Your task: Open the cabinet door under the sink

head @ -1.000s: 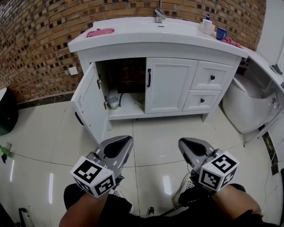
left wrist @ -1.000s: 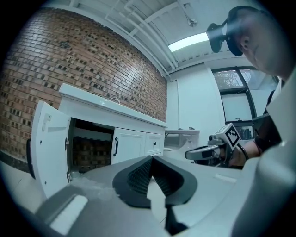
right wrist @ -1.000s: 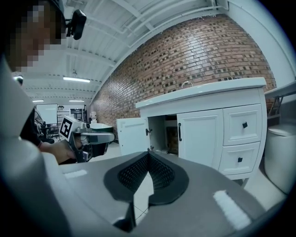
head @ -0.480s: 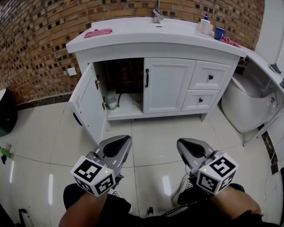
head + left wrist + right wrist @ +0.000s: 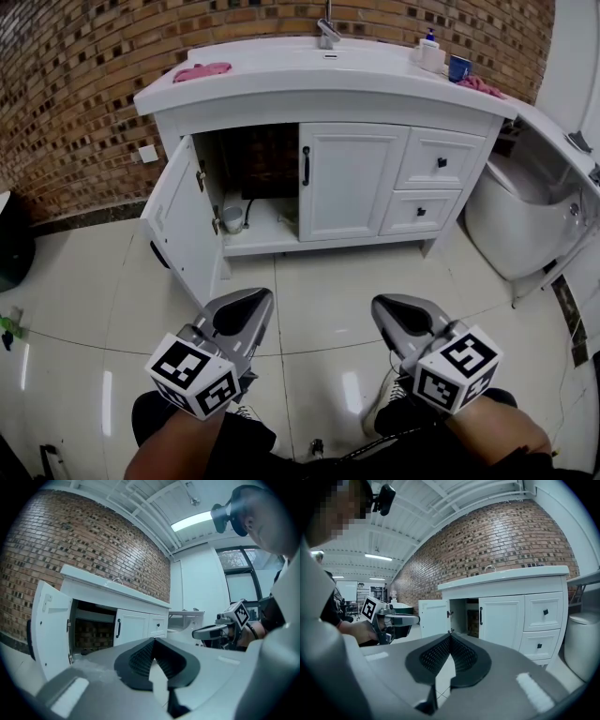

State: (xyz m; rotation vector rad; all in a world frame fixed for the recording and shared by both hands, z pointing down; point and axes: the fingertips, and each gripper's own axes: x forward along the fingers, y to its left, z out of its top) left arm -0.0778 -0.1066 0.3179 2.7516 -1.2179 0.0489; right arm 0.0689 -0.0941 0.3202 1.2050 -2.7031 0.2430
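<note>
left gripper (image 5: 153, 641) jaws shut with nothing between them, cabinet door (image 5: 49, 625) open at 9 o'clock, right gripper (image 5: 197, 632) at 3 o'clock.

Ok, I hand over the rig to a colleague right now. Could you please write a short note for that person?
The left hand-held gripper is shut and empty, held above the glossy floor tiles, apart from the cabinet.
The right hand-held gripper is also shut and empty, beside it.
The white left cabinet door under the white sink counter stands wide open.
The white right door with its black bar handle is closed.
Done: one door under the sink is open.
Left: probably nothing, unless the right door is wanted too.
</note>
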